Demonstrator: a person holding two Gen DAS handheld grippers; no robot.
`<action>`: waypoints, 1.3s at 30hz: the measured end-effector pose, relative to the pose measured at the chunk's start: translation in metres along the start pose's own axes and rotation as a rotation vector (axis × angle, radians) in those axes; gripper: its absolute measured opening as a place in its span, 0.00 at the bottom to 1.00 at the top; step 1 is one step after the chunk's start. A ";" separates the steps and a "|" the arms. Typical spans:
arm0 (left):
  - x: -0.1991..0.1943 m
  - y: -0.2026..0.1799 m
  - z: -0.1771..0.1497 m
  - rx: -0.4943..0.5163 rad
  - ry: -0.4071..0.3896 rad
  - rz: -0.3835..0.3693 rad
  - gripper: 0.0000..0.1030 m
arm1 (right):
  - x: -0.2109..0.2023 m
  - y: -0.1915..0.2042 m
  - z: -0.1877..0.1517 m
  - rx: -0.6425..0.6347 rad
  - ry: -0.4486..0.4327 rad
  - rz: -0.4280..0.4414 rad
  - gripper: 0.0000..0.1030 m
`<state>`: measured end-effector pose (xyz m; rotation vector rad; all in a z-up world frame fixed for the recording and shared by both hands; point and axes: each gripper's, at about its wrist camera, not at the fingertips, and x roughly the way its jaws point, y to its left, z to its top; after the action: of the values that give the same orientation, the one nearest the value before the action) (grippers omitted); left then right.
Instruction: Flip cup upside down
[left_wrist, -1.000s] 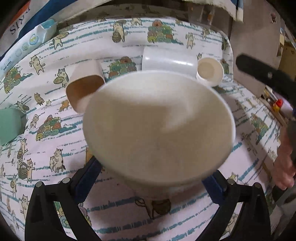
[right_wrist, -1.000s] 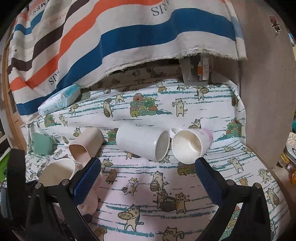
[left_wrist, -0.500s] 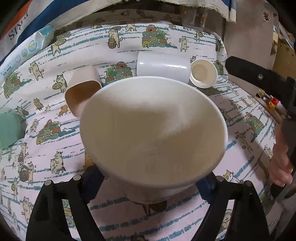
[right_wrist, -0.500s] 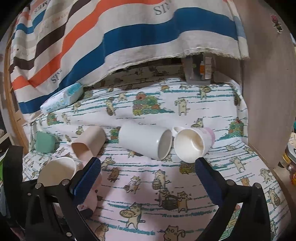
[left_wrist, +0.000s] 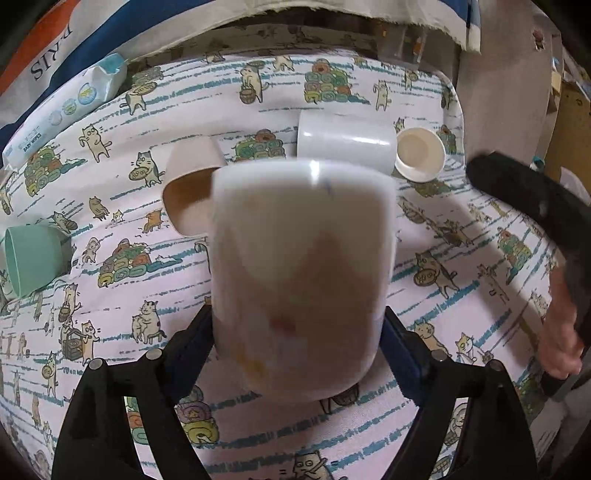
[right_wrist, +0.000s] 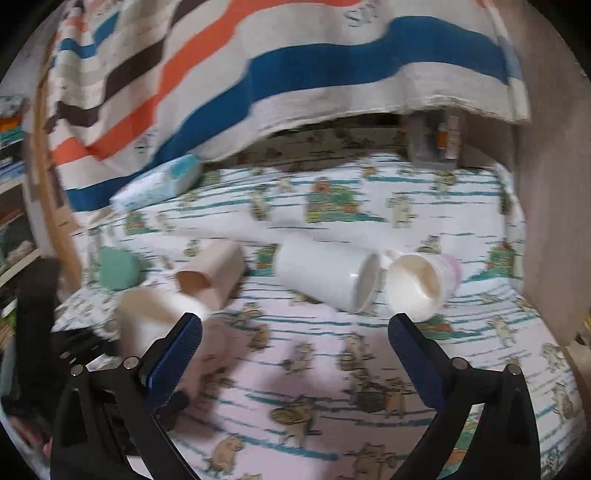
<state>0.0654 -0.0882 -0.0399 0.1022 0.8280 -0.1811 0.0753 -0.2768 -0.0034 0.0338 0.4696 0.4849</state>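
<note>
The cream cup (left_wrist: 301, 273) sat clamped between the blue pads of the left claw (left_wrist: 299, 332), held above the cat-print cloth (left_wrist: 461, 266), its pale wall filling the middle of the left wrist view and blurred; from the right wrist view the same cup (right_wrist: 155, 317) showed at the lower left with its mouth facing up and toward that camera; the right claw (right_wrist: 295, 343) stood with its fingers wide apart and nothing between them, over the cloth (right_wrist: 314, 369); behind the held cup lay a beige cup (left_wrist: 192, 192) on its side, a white mug (left_wrist: 343, 142) on its side, and a small white cup (left_wrist: 421, 155) just beside the mug's mouth; a green cup (left_wrist: 33, 258) lay well off to the left; a pack of baby wipes (left_wrist: 62, 114) rested near the back edge, under a striped towel (right_wrist: 258, 66) hanging above.
</note>
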 end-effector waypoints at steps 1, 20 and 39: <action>-0.001 0.002 0.000 -0.004 -0.002 -0.006 0.82 | 0.001 0.006 -0.002 -0.024 0.009 0.031 0.91; -0.020 0.019 0.003 -0.019 -0.040 -0.008 0.82 | 0.024 0.033 0.015 -0.063 0.148 0.006 0.61; -0.036 0.030 0.015 -0.027 -0.043 -0.002 0.82 | 0.053 0.027 0.031 0.057 0.095 0.099 0.46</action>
<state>0.0585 -0.0567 -0.0029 0.0723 0.7879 -0.1730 0.1185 -0.2260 0.0052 0.0894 0.5768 0.5720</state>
